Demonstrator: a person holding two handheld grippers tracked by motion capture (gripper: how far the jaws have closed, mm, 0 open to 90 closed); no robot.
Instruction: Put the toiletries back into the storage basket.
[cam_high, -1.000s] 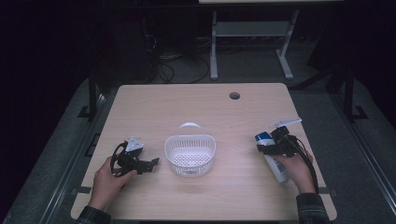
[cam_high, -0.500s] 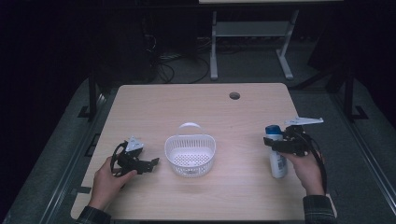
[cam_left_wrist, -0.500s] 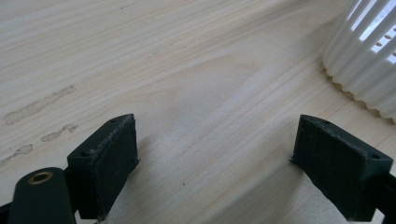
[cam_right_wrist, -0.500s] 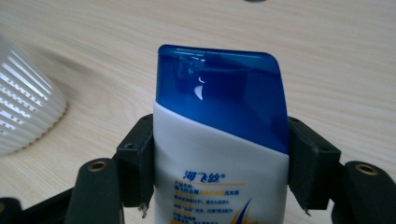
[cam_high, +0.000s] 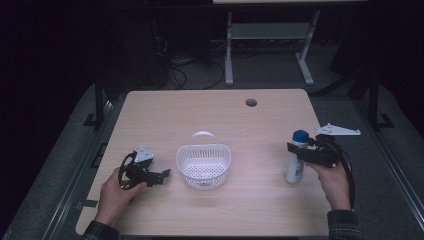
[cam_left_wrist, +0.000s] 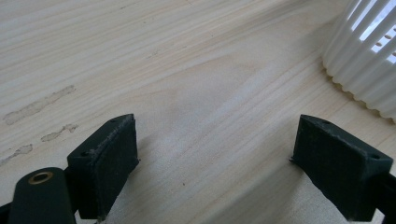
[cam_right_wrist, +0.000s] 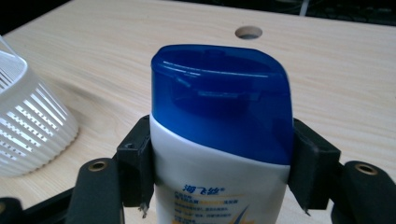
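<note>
A: Where is the bottle (cam_high: 295, 162)?
B: Upright at the bench's (cam_high: 210, 110) right side, pinched below its blue cap by my right tongs (cam_high: 299, 150).
A: And your left tongs (cam_high: 161, 176)?
B: Spread, empty, resting beside the white basket (cam_high: 203, 165).

A pale wood-grain worktop (cam_high: 220, 115) with rounded corners stands in a dark room, lit from above while everything around it sinks into shadow. A round cable hole (cam_high: 251, 102) sits near its far edge. Grey floor (cam_high: 75, 145) borders it on both sides. Beyond the far edge stands a light metal frame (cam_high: 270, 40) on legs, with black cables (cam_high: 187, 67) coiled on the floor beside it.
</note>
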